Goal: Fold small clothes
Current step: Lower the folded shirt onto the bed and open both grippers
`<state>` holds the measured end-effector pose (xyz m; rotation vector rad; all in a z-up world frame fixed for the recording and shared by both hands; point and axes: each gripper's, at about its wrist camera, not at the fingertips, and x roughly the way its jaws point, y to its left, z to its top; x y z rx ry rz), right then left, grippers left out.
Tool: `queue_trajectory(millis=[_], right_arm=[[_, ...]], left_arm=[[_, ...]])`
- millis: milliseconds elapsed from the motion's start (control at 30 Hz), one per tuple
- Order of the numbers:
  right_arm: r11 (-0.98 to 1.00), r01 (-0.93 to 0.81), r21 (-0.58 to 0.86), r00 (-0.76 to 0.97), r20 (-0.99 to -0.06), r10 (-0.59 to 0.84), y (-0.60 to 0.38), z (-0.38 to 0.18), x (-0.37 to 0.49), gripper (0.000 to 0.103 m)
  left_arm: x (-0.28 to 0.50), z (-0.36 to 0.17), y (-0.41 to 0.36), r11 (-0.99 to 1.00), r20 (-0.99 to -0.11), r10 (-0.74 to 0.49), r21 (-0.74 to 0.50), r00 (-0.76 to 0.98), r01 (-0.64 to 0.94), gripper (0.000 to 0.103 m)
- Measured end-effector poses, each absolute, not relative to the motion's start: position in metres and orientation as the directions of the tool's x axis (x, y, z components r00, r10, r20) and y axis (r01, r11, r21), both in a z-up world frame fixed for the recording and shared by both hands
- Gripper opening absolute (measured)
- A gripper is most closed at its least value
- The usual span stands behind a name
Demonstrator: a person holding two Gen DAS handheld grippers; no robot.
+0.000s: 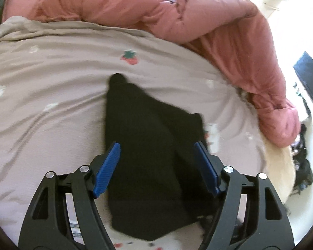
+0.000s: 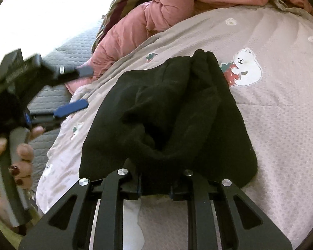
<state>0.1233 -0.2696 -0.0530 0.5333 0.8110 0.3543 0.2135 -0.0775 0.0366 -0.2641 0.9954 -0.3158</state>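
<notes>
A small black garment (image 1: 148, 145) lies on a pale bedspread with strawberry and bear prints (image 1: 52, 73). My left gripper (image 1: 157, 148) is open, its blue pads on either side of the garment and above it, holding nothing. In the right wrist view the same black garment (image 2: 173, 114) is bunched, and my right gripper (image 2: 155, 189) is shut on its near edge; the fingertips are hidden in the cloth. The left gripper (image 2: 79, 87) shows at the left of that view, open, held by a hand.
A pink puffy quilt (image 1: 198, 16) is heaped along the far side of the bed, also in the right wrist view (image 2: 139, 20). A grey quilted mat (image 2: 68, 48) lies beyond the bedspread's edge. A dark screen (image 1: 308, 77) stands at the right.
</notes>
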Motion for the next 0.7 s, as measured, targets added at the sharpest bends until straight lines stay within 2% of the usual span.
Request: queue_trajectory(millis=[133,233,267,300,367,433,500,633,700], right_arm=[[0.813,-0.094,0.575,0.637,-0.593,0.493,-0.270,-0.051,0.120,0.019],[0.813,-0.089,0.575,0.628,-0.601,0.494,-0.278,-0.048,0.115,0.028],[0.809,-0.092,0.581,0.625,-0.599,0.501,-0.281,-0.047,0.114,0.035],[0.801,-0.096,0.591,0.620,-0.593,0.513,-0.284,-0.046,0.112,0.048],[0.754,-0.098,0.650,0.622,-0.551,0.556,-0.296,-0.042,0.109,0.061],[0.728,-0.095,0.679,0.626,-0.528,0.574,-0.304,-0.038,0.110,0.065],[0.725,-0.090,0.683,0.622,-0.530,0.577,-0.309,-0.033,0.119,0.081],[0.665,-0.072,0.744,0.574,-0.514,0.637,-0.315,-0.033,0.150,0.083],[0.672,-0.054,0.739,0.538,-0.545,0.643,-0.312,-0.036,0.163,0.084]], left_arm=[[0.208,0.018,-0.065,0.952,-0.804,-0.303,-0.284,0.512,0.118,0.064],[0.204,0.001,-0.060,0.961,-0.820,-0.275,-0.246,0.502,0.126,0.064],[0.202,-0.003,-0.060,0.961,-0.820,-0.275,-0.241,0.502,0.132,0.064],[0.200,-0.005,-0.060,0.960,-0.818,-0.278,-0.241,0.503,0.140,0.064],[0.197,-0.008,-0.060,0.958,-0.810,-0.288,-0.240,0.512,0.158,0.064],[0.194,-0.008,-0.060,0.957,-0.800,-0.291,-0.237,0.524,0.170,0.064],[0.193,-0.008,-0.062,0.956,-0.799,-0.293,-0.233,0.526,0.178,0.064],[0.191,-0.009,-0.062,0.955,-0.796,-0.296,-0.228,0.528,0.192,0.064],[0.190,-0.010,-0.062,0.953,-0.796,-0.299,-0.229,0.526,0.196,0.064]])
